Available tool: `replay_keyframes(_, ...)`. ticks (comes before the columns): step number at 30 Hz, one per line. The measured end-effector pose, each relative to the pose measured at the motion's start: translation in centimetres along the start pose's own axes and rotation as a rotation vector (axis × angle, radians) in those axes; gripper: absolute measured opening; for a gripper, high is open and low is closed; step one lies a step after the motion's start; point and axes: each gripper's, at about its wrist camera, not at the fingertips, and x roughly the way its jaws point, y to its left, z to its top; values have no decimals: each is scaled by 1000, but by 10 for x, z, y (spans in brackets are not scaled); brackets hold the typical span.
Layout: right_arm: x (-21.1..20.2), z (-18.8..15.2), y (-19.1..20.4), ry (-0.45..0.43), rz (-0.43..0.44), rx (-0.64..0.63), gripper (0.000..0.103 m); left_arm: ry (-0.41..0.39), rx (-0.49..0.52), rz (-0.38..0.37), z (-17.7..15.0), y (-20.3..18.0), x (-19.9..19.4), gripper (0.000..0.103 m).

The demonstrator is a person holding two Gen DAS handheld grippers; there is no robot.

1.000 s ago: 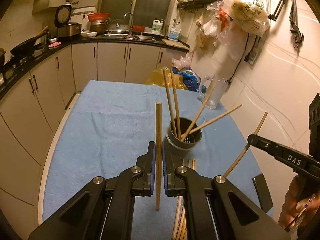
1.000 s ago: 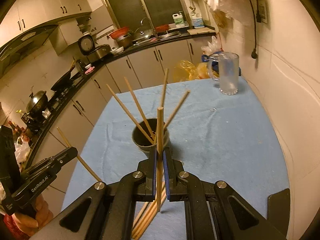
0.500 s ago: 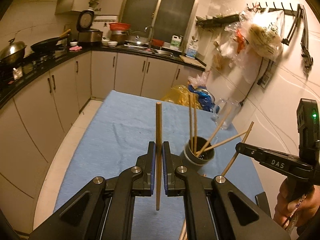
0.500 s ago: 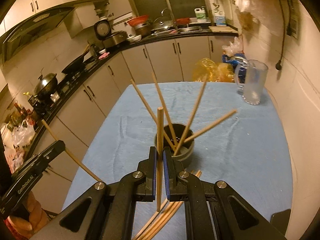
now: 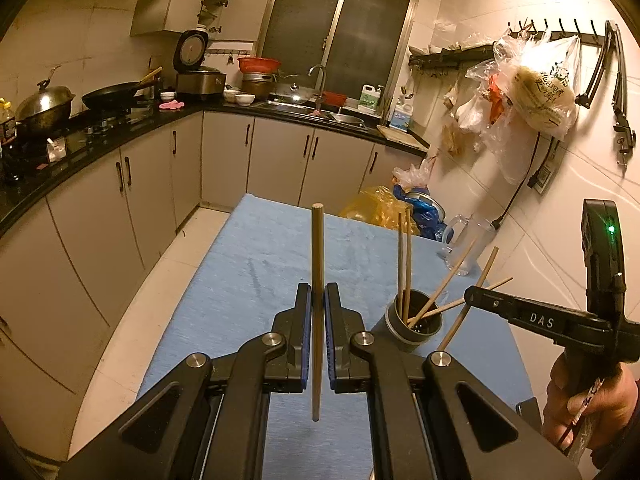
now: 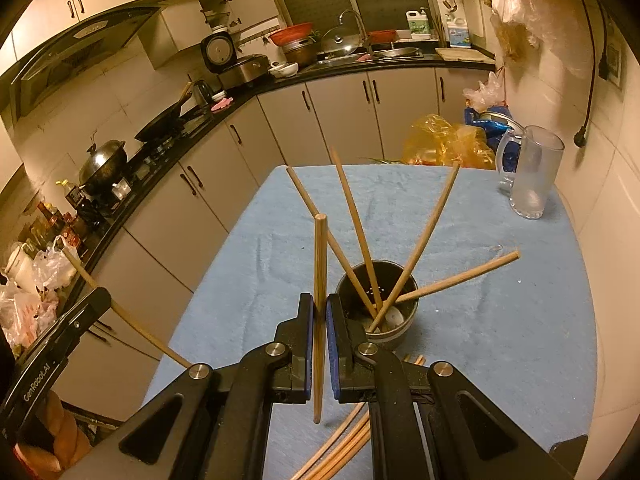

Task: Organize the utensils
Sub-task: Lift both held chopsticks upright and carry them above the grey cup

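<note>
A dark round holder (image 5: 414,326) (image 6: 376,304) stands on the blue-covered table (image 5: 260,280) (image 6: 500,320) with several wooden chopsticks leaning in it. My left gripper (image 5: 317,300) is shut on one upright chopstick (image 5: 317,264), left of and above the holder. My right gripper (image 6: 319,312) is shut on another upright chopstick (image 6: 320,264), close to the holder's near left rim. It also shows in the left wrist view (image 5: 470,300), at the right. Several loose chopsticks (image 6: 344,444) lie on the cloth under the right gripper.
A clear glass mug (image 6: 532,176) (image 5: 466,240) stands at the table's far right by the wall. Yellow and blue plastic bags (image 6: 444,140) sit beyond the far edge. Kitchen cabinets and counter (image 5: 120,152) run along the left and back. Bags hang on the right wall (image 5: 528,88).
Both grippers have risen and pulled back from the holder, each keeping its chopstick. In the left view the holder has shifted to the right and farther off.
</note>
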Motion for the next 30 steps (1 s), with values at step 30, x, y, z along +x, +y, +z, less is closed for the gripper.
replay_keyframes(30, -6, 40, -22, -32, -30, 69, 7, -30, 16, 14, 31, -11, -6, 6)
